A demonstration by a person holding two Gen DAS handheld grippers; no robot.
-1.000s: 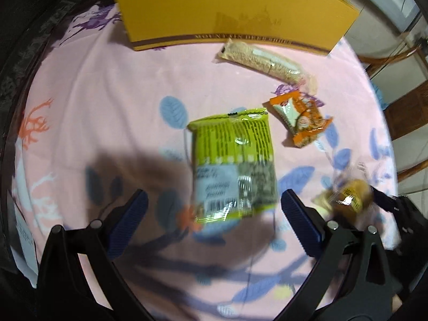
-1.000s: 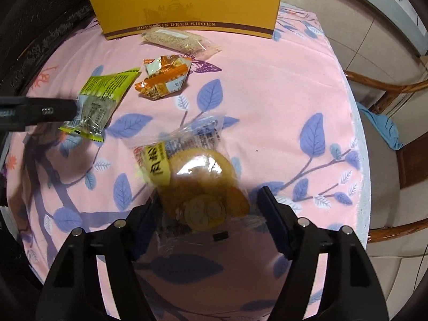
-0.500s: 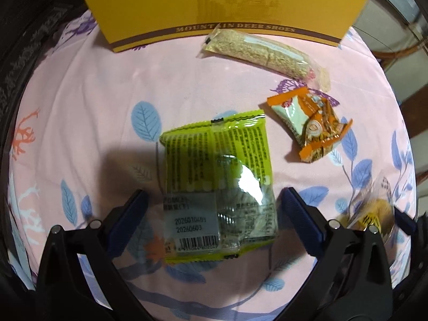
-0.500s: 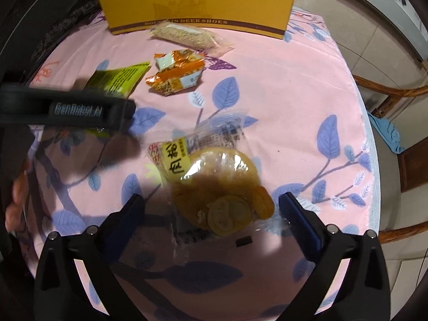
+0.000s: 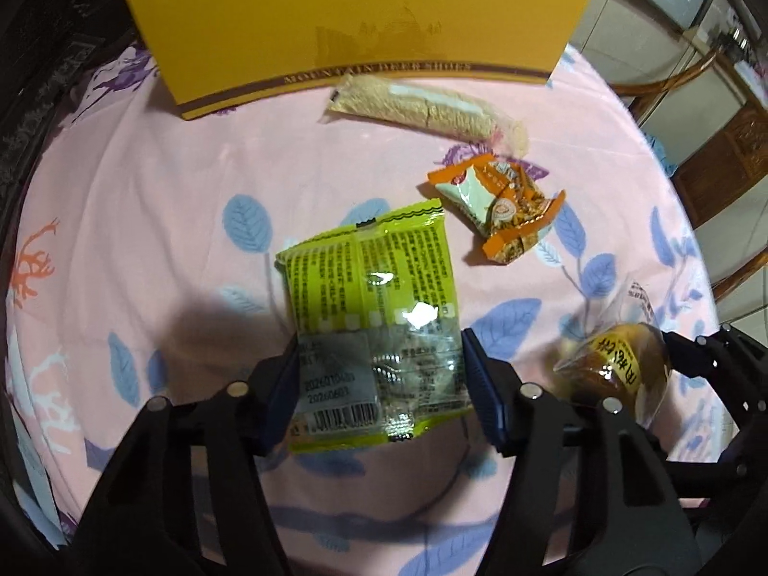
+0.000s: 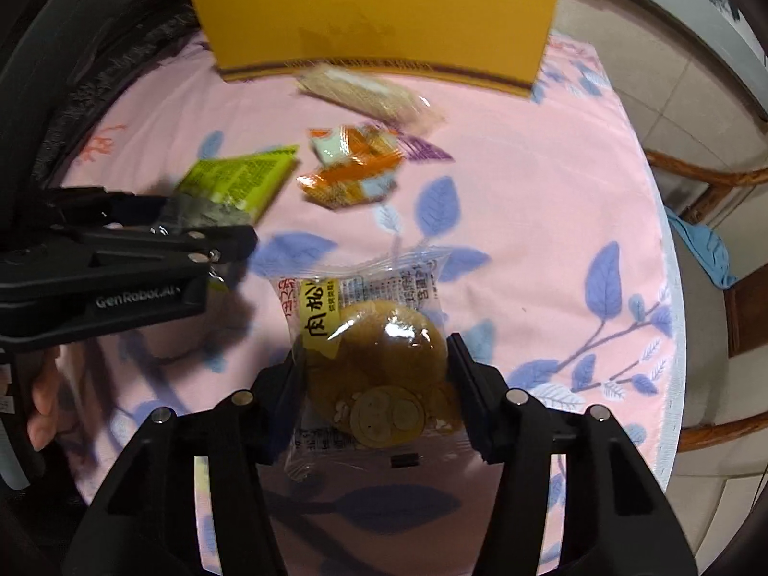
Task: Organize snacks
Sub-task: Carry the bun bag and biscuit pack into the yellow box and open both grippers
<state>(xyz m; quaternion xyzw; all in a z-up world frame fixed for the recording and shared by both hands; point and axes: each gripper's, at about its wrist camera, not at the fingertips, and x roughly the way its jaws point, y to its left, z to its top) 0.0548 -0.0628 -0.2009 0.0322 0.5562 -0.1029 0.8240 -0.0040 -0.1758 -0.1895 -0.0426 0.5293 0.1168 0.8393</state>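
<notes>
Tablecloth (image 5: 144, 201): green packet (image 5: 379, 326) between closing left tool (image 5: 379, 384).

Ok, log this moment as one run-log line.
left hand-held gripper: closing on green packet | right hand-held gripper: closing on bun packet | orange packet, long bar: untouched on tablecloth

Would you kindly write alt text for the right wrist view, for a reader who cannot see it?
The right gripper is closing on a clear-wrapped round brown pastry over a pink leaf-print tablecloth. At left, the left gripper grips a green snack packet; an orange packet lies before a yellow box.
</notes>
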